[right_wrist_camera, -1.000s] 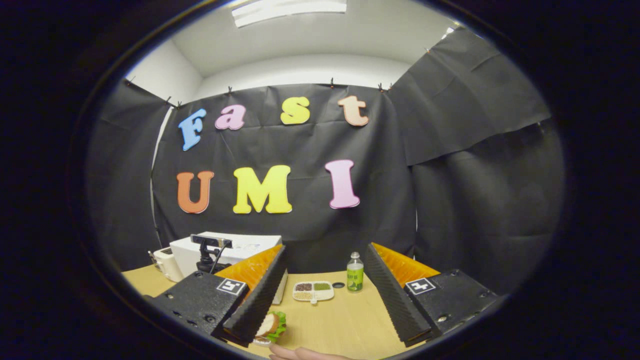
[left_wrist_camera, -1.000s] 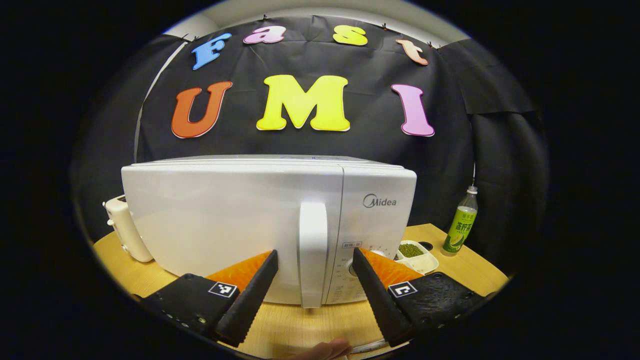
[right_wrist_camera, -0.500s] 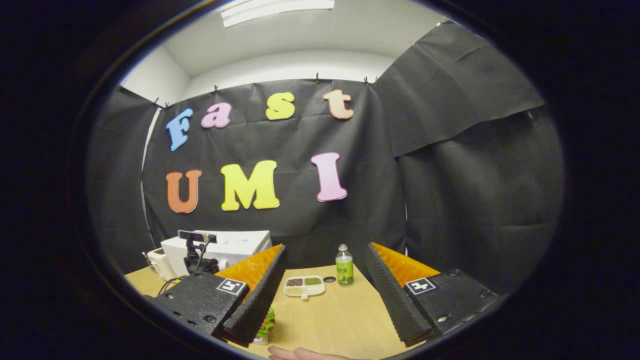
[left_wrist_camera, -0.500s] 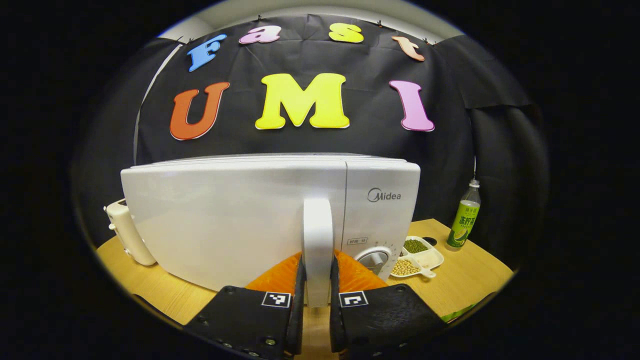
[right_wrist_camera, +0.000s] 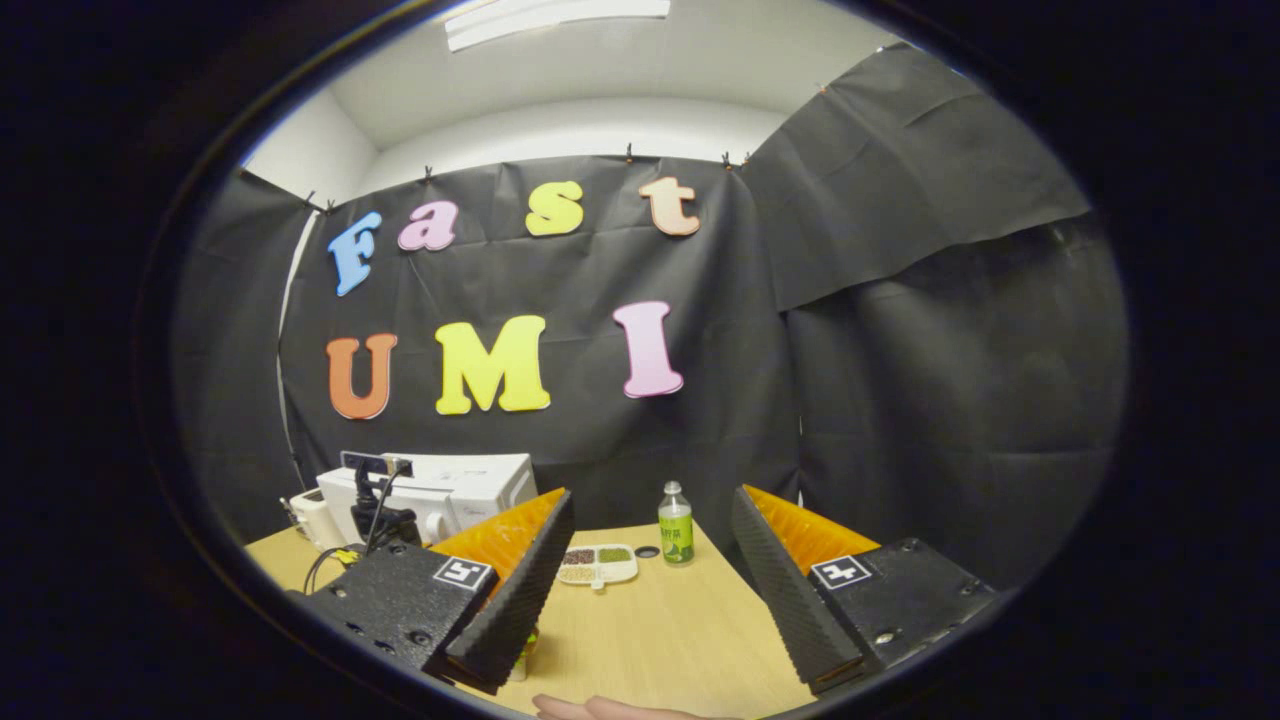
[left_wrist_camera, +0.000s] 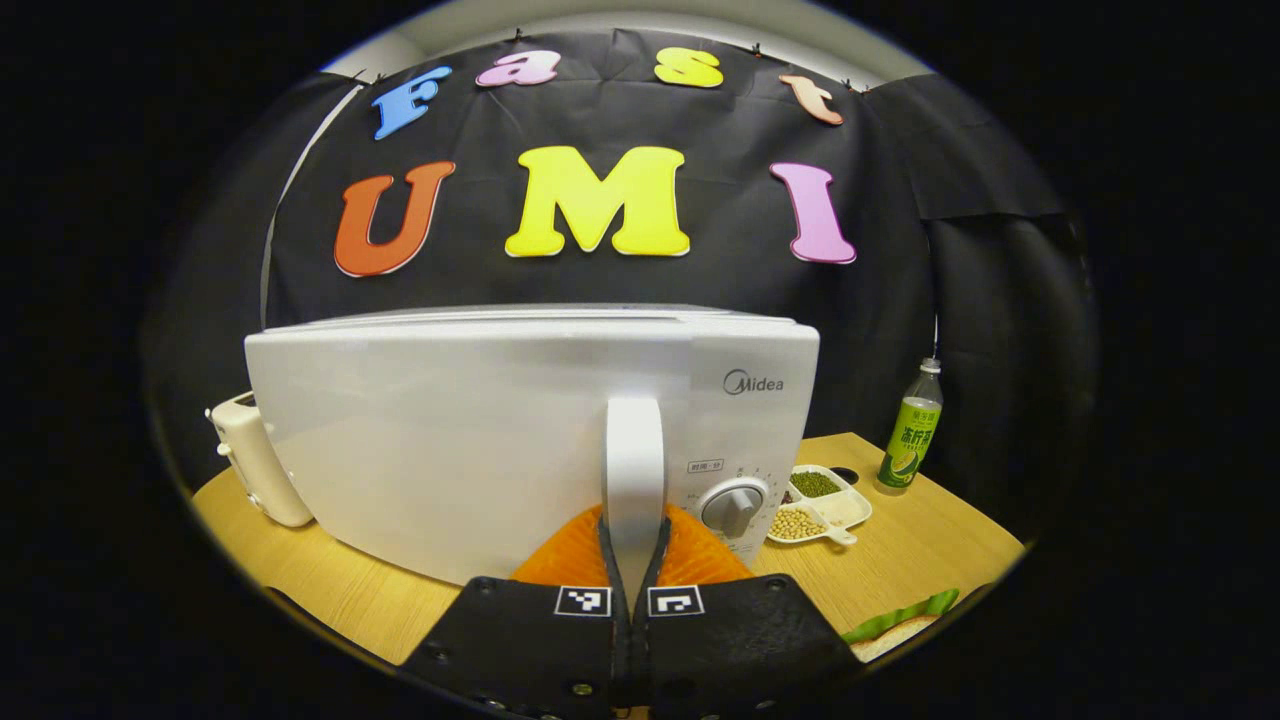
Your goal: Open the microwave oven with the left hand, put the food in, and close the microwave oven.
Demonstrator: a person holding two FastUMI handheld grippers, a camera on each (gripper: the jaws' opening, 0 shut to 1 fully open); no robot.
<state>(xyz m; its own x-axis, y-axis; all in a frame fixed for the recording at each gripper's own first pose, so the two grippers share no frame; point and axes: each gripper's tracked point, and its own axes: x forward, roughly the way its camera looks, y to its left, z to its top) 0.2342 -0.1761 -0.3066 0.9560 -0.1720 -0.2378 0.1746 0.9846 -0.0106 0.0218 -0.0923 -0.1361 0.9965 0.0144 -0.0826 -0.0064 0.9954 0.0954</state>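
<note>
The white microwave [left_wrist_camera: 450,430] stands on the wooden table with its door looking flush against the control panel. My left gripper [left_wrist_camera: 633,522] is shut on the lower part of the door's vertical white handle [left_wrist_camera: 633,450], one finger on each side. The food, a sandwich with green lettuce [left_wrist_camera: 900,625], lies at the lower right of the left gripper view. In the right gripper view a sliver of the sandwich [right_wrist_camera: 526,640] peeks past the left finger. My right gripper [right_wrist_camera: 650,600] hangs open over the table, holding nothing. The microwave [right_wrist_camera: 450,490] sits far left there.
A cream toaster [left_wrist_camera: 250,460] stands left of the microwave. To its right are a divided dish of beans [left_wrist_camera: 820,500] and a green-labelled bottle [left_wrist_camera: 910,440]. A hand [right_wrist_camera: 600,708] shows at the bottom edge. The wooden table [right_wrist_camera: 660,640] stretches under the right gripper.
My left gripper went from open around the handle to shut on it. The right gripper view drifted, so the microwave, dish and bottle slid left and the sandwich slipped behind its left finger.
</note>
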